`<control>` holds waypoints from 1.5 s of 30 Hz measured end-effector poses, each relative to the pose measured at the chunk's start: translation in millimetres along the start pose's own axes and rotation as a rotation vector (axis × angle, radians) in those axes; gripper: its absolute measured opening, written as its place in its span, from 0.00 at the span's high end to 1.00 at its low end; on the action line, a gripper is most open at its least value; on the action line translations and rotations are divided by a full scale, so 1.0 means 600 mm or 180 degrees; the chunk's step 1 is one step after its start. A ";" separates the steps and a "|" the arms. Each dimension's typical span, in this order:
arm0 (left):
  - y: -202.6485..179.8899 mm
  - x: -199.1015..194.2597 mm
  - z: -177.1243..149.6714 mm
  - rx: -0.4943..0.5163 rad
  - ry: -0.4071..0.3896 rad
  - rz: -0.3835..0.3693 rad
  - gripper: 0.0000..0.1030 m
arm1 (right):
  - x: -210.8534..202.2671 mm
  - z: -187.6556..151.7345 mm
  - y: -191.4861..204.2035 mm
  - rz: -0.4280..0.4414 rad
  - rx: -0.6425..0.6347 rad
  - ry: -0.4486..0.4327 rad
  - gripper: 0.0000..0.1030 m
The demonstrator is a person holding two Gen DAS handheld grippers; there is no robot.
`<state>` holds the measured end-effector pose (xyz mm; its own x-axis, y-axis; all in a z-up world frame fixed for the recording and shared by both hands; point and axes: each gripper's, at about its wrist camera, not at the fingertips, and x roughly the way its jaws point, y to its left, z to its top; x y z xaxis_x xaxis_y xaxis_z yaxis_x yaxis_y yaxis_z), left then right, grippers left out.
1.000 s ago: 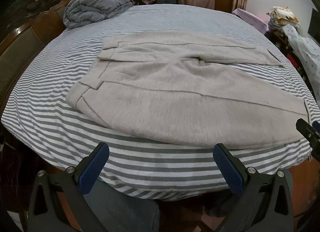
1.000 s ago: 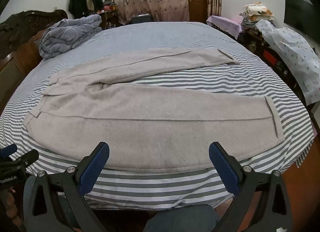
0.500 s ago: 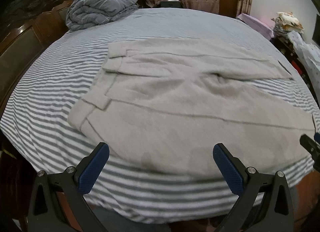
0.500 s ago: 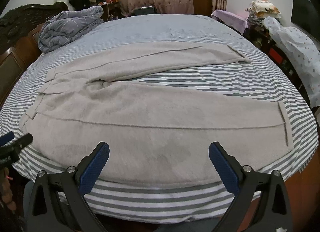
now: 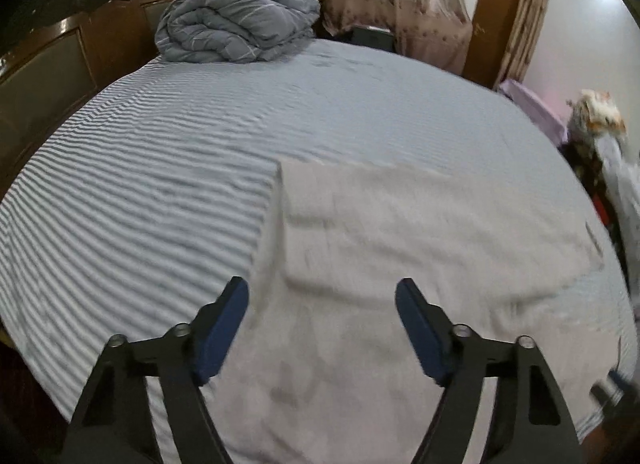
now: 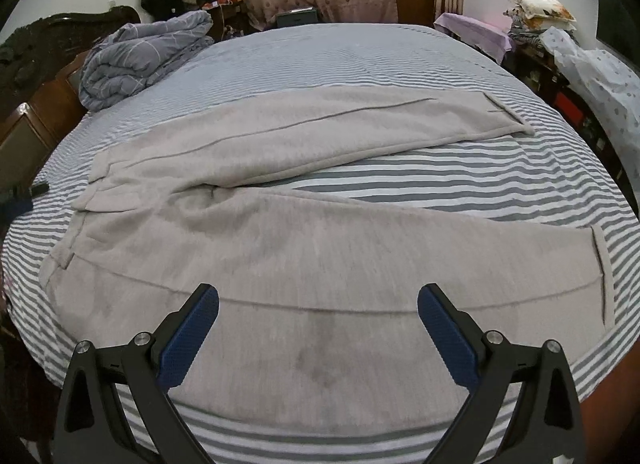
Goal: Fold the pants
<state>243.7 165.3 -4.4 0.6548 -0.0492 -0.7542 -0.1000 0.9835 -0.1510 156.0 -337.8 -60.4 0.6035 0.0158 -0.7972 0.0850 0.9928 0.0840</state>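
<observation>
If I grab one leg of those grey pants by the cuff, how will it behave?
The grey pants will likely drape limply: soft folds bunch at the crotch. The fleecy fabric looks thick, so probably some heft. It may drag on the striped bedsheet rather than glide.

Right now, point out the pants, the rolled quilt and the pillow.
pants (image 6: 320,264): right wrist view, middle of near leg.
quilt (image 6: 136,60): right wrist view, middle of roll.
pillow (image 6: 542,6): right wrist view, top face.

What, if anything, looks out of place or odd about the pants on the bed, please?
The pants lie unfolded with legs splayed apart, striped sheet showing between them. Faint darker blotches mark the near leg. Nothing looks torn.
</observation>
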 end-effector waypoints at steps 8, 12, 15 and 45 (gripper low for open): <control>0.077 0.119 0.129 -0.0562 0.0293 -0.0555 0.57 | 0.063 0.049 0.019 0.0021 -0.0082 0.0112 0.04; 0.089 0.189 0.155 -0.0763 0.0557 -0.0815 0.60 | 0.082 0.095 0.035 0.0011 -0.0164 0.0047 0.04; 0.107 0.230 0.170 -0.1043 0.0665 -0.0933 0.61 | 0.096 0.129 0.052 -0.0002 -0.0251 -0.0019 0.04; 0.136 0.318 0.150 -0.1356 0.0400 -0.1071 0.76 | 0.432 0.463 0.196 0.0785 -0.1923 0.0716 0.47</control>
<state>428.1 251.9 -102.9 0.6112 -0.3943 -0.6862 -0.2121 0.7537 -0.6220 542.7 -249.9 -91.0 0.3637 0.2092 -0.9077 -0.5299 0.8479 -0.0169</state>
